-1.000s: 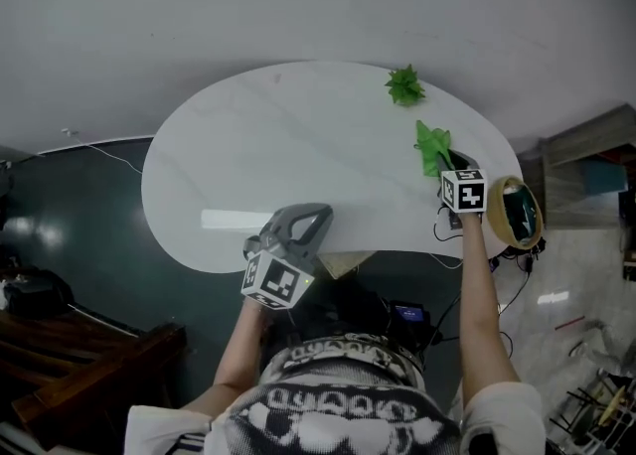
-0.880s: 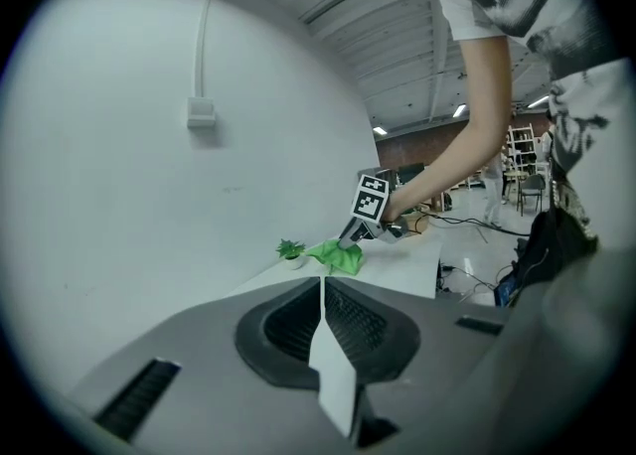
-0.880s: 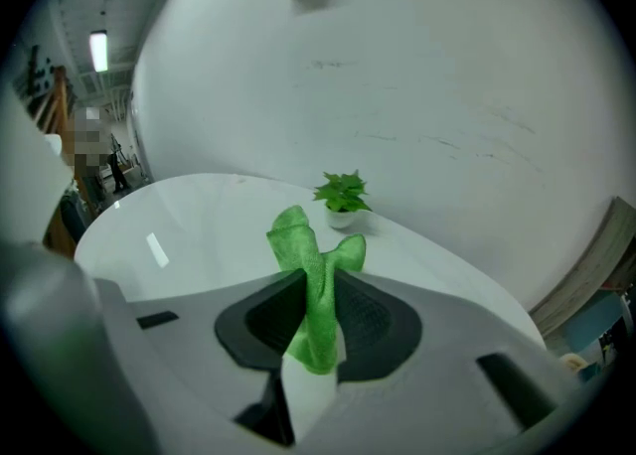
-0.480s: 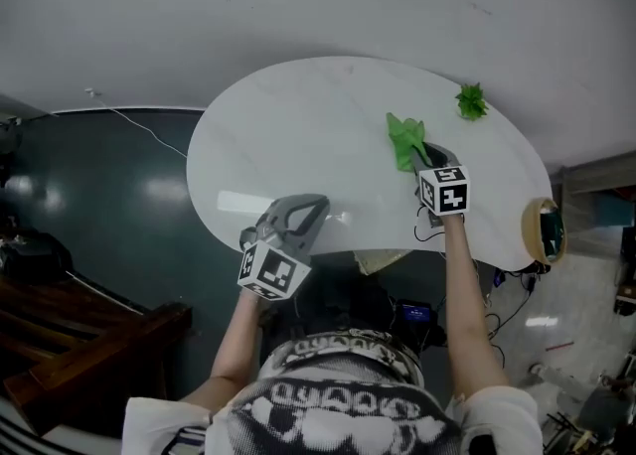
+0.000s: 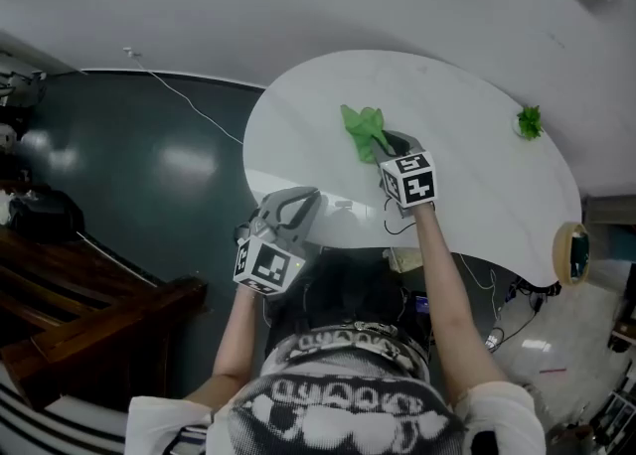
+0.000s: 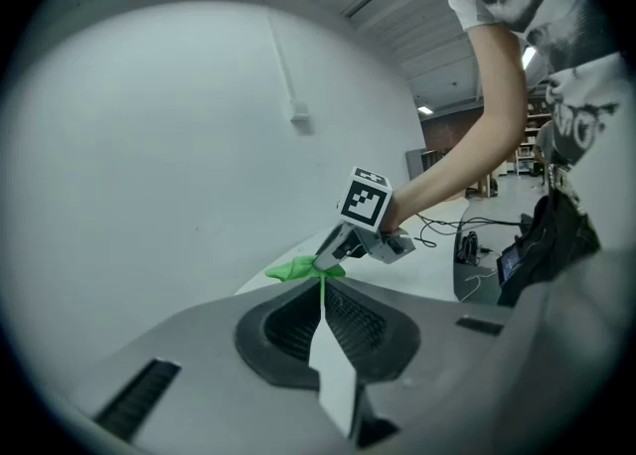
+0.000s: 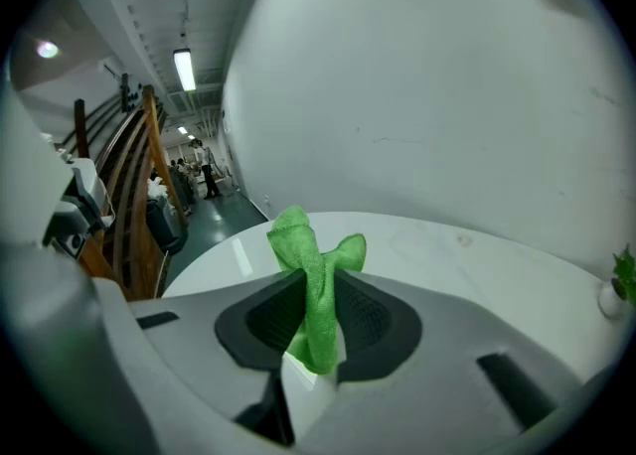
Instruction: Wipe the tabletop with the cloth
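1. Right gripper (image 5: pixel 386 148): closed on the green cloth (image 5: pixel 364 129). In the right gripper view the cloth stands as a twisted fold clamped between the two jaws. Its loose ends rise above the jaw tips.

2. Cloth position: upper centre of the head view, over the left half of the white oval table (image 5: pixel 487 160). The cloth projects from the gripper tips toward the top of the frame. I cannot tell from any view whether it presses on the tabletop.

3. Left gripper (image 5: pixel 303 201): jaws shut together, nothing between them, as the left gripper view shows. In the head view it sits left of centre, with its tips at the table's near edge. It is well apart from the cloth.

4. In the left gripper view the right gripper appears at frame centre with the cloth at its tip, just above the table surface.

5. Other items: a small green leafy object (image 5: pixel 530 122) rests near the table's rim at the right of the head view. A dark cable (image 5: pixel 395 227) hangs below the right gripper across the near table edge.
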A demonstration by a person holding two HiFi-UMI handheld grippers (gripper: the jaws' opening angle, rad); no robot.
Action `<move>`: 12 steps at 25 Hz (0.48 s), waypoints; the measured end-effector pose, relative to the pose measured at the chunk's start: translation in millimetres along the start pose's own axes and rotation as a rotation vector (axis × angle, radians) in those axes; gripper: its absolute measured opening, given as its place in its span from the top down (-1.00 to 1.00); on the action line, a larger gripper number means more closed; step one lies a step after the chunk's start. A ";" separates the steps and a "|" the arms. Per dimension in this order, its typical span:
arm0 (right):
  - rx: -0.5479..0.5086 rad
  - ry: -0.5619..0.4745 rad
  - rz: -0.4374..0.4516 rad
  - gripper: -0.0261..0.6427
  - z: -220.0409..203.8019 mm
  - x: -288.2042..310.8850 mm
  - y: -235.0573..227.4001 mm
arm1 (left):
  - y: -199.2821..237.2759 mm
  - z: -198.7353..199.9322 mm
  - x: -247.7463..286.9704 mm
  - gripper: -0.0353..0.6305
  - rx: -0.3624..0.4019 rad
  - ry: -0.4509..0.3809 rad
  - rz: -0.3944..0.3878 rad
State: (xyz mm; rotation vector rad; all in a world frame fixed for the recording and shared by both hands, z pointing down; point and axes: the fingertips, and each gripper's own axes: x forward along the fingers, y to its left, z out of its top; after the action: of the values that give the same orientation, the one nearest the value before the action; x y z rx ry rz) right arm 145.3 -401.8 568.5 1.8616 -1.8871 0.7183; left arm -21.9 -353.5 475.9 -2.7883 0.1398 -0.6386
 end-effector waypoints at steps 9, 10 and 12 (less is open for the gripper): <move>-0.062 0.028 0.194 0.67 15.9 70.5 137.3 | 32.5 -53.7 -65.3 0.86 -0.071 0.073 0.114; -0.068 0.036 0.209 0.67 14.2 75.4 148.5 | 34.2 -58.0 -70.4 0.86 -0.078 0.078 0.123; -0.075 0.053 0.230 0.67 8.9 83.4 166.0 | 37.0 -65.1 -79.0 0.86 -0.086 0.086 0.136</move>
State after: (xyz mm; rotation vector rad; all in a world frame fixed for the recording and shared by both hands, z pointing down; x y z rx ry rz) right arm -22.7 -475.9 597.9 1.5814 -2.0857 0.7499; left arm -122.5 -392.7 488.9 -2.8035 0.3796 -0.7342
